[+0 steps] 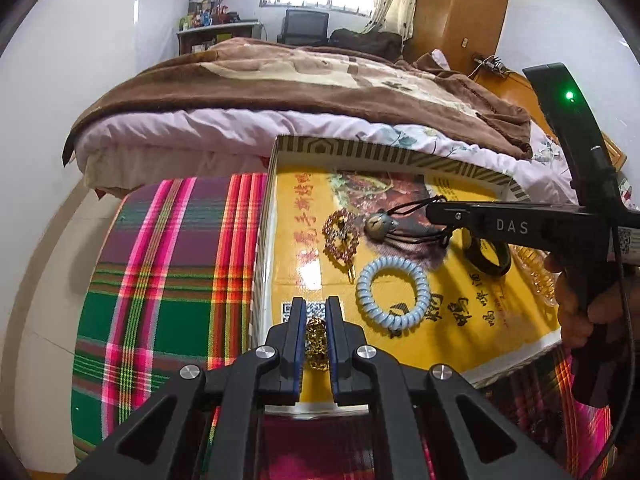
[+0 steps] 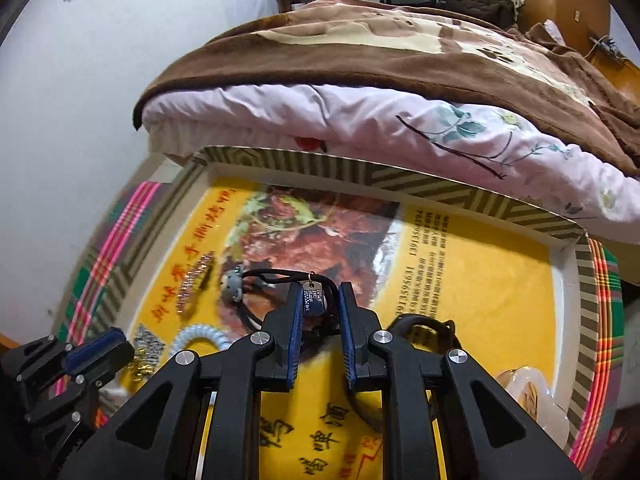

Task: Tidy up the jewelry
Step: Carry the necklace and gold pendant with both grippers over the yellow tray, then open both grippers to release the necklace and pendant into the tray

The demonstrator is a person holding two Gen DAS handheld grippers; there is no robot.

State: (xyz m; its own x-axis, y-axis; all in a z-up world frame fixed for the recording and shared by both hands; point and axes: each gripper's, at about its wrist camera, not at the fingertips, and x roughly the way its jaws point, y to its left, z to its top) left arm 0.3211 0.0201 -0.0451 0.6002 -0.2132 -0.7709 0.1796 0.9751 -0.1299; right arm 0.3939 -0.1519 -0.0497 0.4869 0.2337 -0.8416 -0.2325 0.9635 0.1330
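A yellow printed box lid [image 1: 472, 312] serves as a tray and holds jewelry. My left gripper [image 1: 316, 308] is shut on a gold chain [image 1: 317, 342] at the tray's near left edge. My right gripper [image 2: 320, 296] is closed around a black cord necklace with a metal tag [image 2: 313, 298] and a grey bell charm [image 2: 234, 283]; the bell [image 1: 380, 222] also shows in the left wrist view under the right gripper's tip [image 1: 434, 212]. A light blue coil hair tie [image 1: 394, 286], a pink beaded hair clip [image 1: 340, 236] and a dark bangle [image 1: 490, 258] lie on the tray.
The tray rests on a plaid cloth [image 1: 168, 280] beside a bed with a brown blanket [image 1: 300, 76]. A clear glass dish [image 2: 532, 400] stands at the tray's right near corner. A wooden wardrobe [image 1: 460, 8] and a desk stand far back.
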